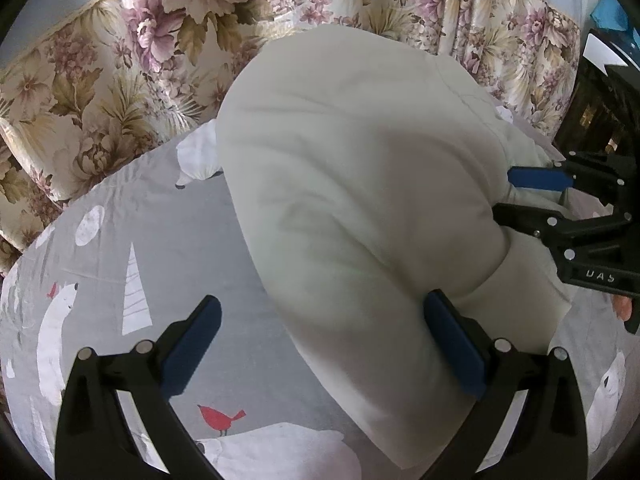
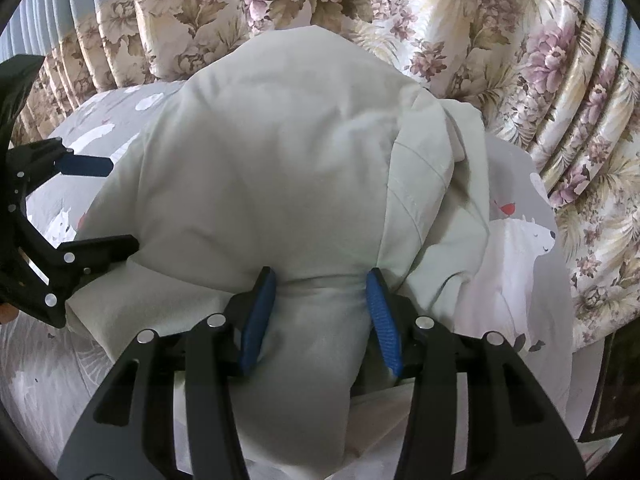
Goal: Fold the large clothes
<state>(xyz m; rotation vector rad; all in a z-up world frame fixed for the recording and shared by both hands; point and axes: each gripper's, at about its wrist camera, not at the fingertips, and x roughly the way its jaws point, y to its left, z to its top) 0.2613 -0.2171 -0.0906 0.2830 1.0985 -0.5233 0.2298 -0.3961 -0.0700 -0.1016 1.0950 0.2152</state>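
Note:
A large pale cream garment [image 1: 360, 184] lies bunched in a thick mound on a grey bedsheet [image 1: 168, 240] printed with polar bears. My left gripper [image 1: 320, 320] is open at the garment's left edge; its right finger touches the cloth, its left finger is over bare sheet. My right gripper [image 2: 322, 292] is partly closed, with a thick fold of the garment [image 2: 280, 168] bulging between its blue pads; whether it pinches firmly I cannot tell. The right gripper also shows in the left wrist view [image 1: 520, 200], and the left gripper in the right wrist view [image 2: 104, 204].
Floral curtains [image 1: 120, 60] hang close behind the bed. A dark piece of furniture [image 1: 600, 112] stands at the far right. Bare sheet [image 2: 520, 260] lies to the garment's right, with a red bird print [image 1: 220, 418] on the near left.

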